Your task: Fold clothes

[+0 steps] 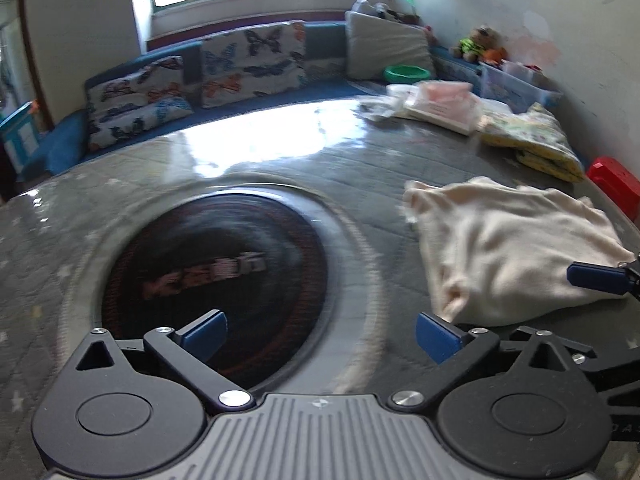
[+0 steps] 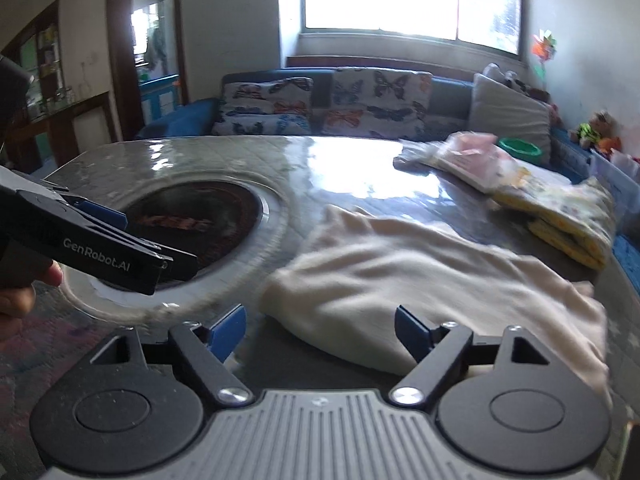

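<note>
Presently, findings as observed:
Garment: cream soft knit cloth (image 2: pixel 420 280), loosely folded and rumpled, lying on the table directly ahead of the right gripper (image 2: pixel 320 334) and to the right of the left gripper (image 1: pixel 320 336).
Right gripper: blue-padded fingers spread, holding nothing.
Left gripper: fingers spread, holding nothing, above the dark round inset (image 1: pixel 216 276).
Surface: glossy grey glass-topped table (image 1: pixel 280 152).
Beyond: folded yellow patterned fabric (image 2: pixel 560 216).
</note>
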### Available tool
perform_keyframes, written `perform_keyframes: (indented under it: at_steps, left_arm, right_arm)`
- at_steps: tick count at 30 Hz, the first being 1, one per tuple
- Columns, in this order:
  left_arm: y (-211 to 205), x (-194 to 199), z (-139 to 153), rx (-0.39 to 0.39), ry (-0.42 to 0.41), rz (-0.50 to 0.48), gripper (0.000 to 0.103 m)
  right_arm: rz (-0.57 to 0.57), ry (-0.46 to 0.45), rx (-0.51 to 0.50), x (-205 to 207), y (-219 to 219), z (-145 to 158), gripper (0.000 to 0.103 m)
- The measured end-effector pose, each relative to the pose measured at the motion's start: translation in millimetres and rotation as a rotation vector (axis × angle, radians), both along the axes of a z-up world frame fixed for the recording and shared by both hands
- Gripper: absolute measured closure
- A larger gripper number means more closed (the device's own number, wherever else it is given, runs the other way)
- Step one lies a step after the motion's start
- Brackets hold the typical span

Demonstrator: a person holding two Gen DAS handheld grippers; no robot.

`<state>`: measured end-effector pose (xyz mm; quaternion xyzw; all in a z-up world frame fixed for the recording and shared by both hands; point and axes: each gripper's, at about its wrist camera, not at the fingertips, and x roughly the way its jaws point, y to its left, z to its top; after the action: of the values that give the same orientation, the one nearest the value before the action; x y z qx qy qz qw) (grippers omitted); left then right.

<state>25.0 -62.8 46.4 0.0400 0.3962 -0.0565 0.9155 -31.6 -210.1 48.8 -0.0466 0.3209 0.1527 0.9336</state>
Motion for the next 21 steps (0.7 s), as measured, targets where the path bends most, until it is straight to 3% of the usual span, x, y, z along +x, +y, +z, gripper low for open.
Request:
perform_keyframes:
  at_steps: [11, 21]
  left_arm:
    - [88, 4, -6, 0.013, 0.013, 0.193, 0.0]
    - [166, 15, -19, 0.015, 0.008, 0.379, 0.0]
  right_arm:
    - [0.107, -0.005, 0.003, 32, 81, 0, 0.01]
    - [0.116, 0.01, -0.024, 73, 138, -17, 0.004]
